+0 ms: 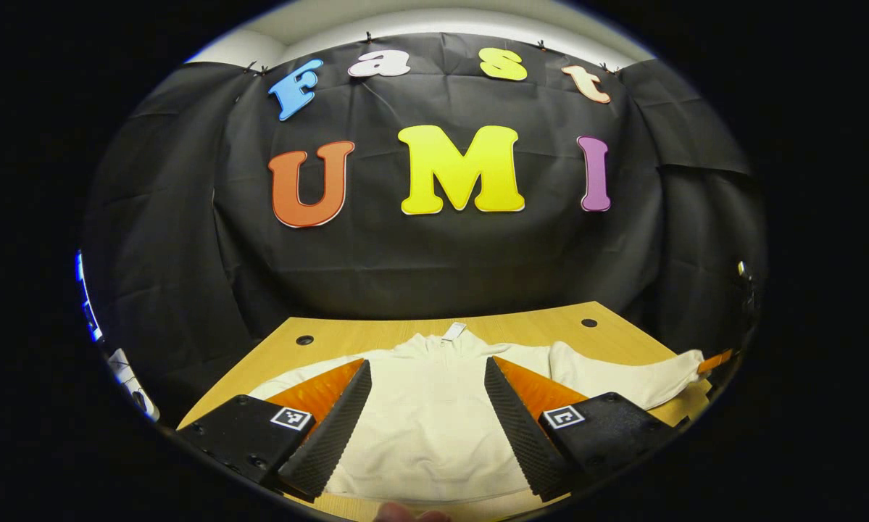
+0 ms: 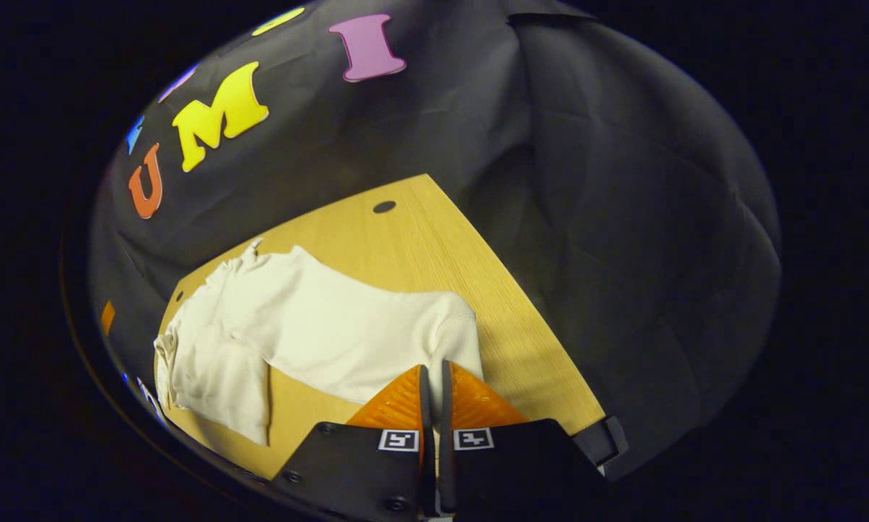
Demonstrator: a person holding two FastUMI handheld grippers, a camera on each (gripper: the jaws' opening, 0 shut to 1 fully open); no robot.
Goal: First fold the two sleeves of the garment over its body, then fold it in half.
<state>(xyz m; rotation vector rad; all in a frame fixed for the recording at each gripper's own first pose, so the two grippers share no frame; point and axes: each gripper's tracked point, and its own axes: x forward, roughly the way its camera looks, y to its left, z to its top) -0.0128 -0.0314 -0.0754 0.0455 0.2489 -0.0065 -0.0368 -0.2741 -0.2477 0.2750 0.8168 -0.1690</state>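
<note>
Straight ahead in the left gripper view, a cream garment (image 1: 434, 413) lies flat on a wooden table (image 1: 376, 335), its collar and a small white tag (image 1: 454, 331) pointing toward the black cloth wall (image 1: 434, 254) at the far side. The left gripper (image 1: 427, 406) hangs over the garment's body with its jaws released, the two fingers (image 1: 340, 420) spread wide and the cream fabric showing between them, neither one pressing on it. One sleeve (image 1: 622, 377) stretches out to the right across the table, and a small orange tip (image 1: 715, 360) of the other tool sits at its cuff. Another sleeve runs to the left behind the left-hand finger. Two dark round holes (image 1: 304, 339) mark the table's far corners. A bit of a fingertip (image 1: 405, 513) peeks in at the very bottom edge.

Over in the right gripper view, the same garment (image 2: 289, 326) lies on the table (image 2: 434, 246), seen from the side, with its body toward the left and one sleeve (image 2: 376, 341) reaching toward the camera. The right gripper (image 2: 432, 384) is clenched on the ribbed cuff (image 2: 463, 341) of that sleeve: its fingers (image 2: 398, 402) stand nearly together, with a thin strip of cream cloth pinched between them. The cuff rests near the table's right edge. A dark round hole (image 2: 384, 206) shows at the table's far corner, and the black cloth wall (image 2: 622, 217) rises behind.
</note>
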